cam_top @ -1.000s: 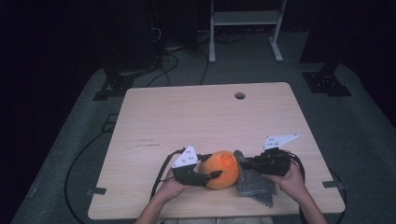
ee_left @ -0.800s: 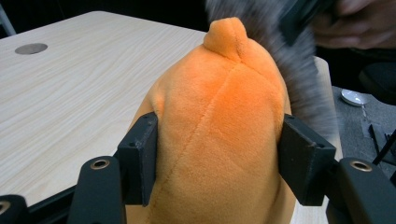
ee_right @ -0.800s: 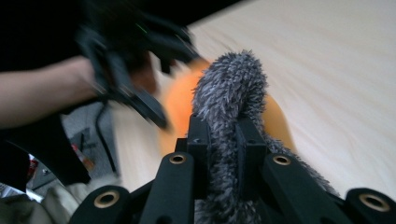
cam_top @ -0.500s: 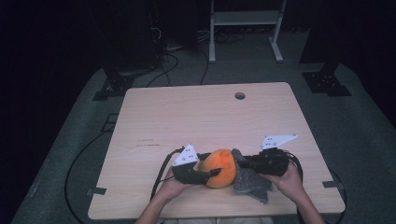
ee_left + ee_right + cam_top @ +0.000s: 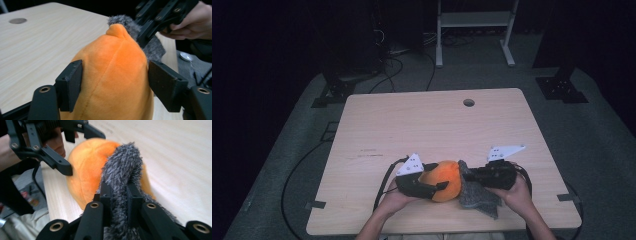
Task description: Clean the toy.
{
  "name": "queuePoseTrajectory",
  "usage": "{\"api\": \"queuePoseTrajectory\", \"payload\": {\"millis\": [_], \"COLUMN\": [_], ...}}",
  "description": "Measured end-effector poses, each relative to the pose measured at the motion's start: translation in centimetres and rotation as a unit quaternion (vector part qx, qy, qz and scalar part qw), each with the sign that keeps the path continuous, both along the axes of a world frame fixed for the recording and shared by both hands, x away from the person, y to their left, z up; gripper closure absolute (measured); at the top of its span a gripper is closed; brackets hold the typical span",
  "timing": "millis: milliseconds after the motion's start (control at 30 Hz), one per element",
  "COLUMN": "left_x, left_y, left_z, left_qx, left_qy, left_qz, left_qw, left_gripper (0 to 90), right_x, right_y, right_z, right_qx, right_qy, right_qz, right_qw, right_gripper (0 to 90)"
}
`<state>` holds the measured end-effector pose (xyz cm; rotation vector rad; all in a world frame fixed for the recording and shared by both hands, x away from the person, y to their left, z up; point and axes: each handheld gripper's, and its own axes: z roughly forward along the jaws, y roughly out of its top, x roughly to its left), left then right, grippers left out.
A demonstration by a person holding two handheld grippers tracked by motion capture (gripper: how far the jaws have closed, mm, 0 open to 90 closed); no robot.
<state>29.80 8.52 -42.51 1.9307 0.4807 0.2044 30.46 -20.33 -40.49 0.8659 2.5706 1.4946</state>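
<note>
At the near edge of the surface point(image 5: 377, 130), the orange plush ball point(image 5: 443, 180) sits with a grey furry piece point(image 5: 477, 194) attached on its right side. The left gripper point(image 5: 115, 85) has just been opening: its fingers point(image 5: 71, 85) now stand apart on either side of the orange ball, which is between them, with a sliver of gap showing at the right pad (the grip looks released rather than pressing). The right gripper point(image 5: 117, 195) is clamped tight on the grey fur, its fingers point(image 5: 106, 195) pinching a tuft of it close against the ball. With the left letting go, I judge the toy now hangs on the right pinch alone, so any pull on the fur would drag the ball along.
</note>
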Motion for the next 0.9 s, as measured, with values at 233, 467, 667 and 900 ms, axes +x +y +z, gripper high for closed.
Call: {"api": "queuePoseTrajectory", "payload": {"millis": [233, 467, 667, 900], "left_x": [-0.9, 1.0, 0.9, 0.1], "left_y": [-1.5, -0.1, 0.1, -0.8], "left_z": [0.0, -1.1, -1.1, -0.8], "left_qx": [0.031, -0.008, -0.001, 0.016], "left_qy": [-0.04, 0.03, 0.025, -0.005], "left_qz": [-0.02, -0.025, -0.021, -0.029], "left_qw": [0.9985, 0.9992, 0.9995, 0.9994], "left_gripper": [27.7, 11.1, 22.4, 24.3], "right_x": [-1.5, -1.2, -0.2, -1.3], "right_y": [1.4, 1.2, -0.4, 0.8], "right_z": [2.7, 1.5, 1.0, 2.8], "right_qx": [0.002, -0.023, -0.022, -0.01], "right_qy": [-0.059, -0.028, -0.014, -0.041], "right_qz": [0.019, 0.03, 0.004, 0.029], "right_qw": [0.9981, 0.9989, 0.9997, 0.9987], "right_gripper": [78.1, 78.3, 78.4, 78.6]}}
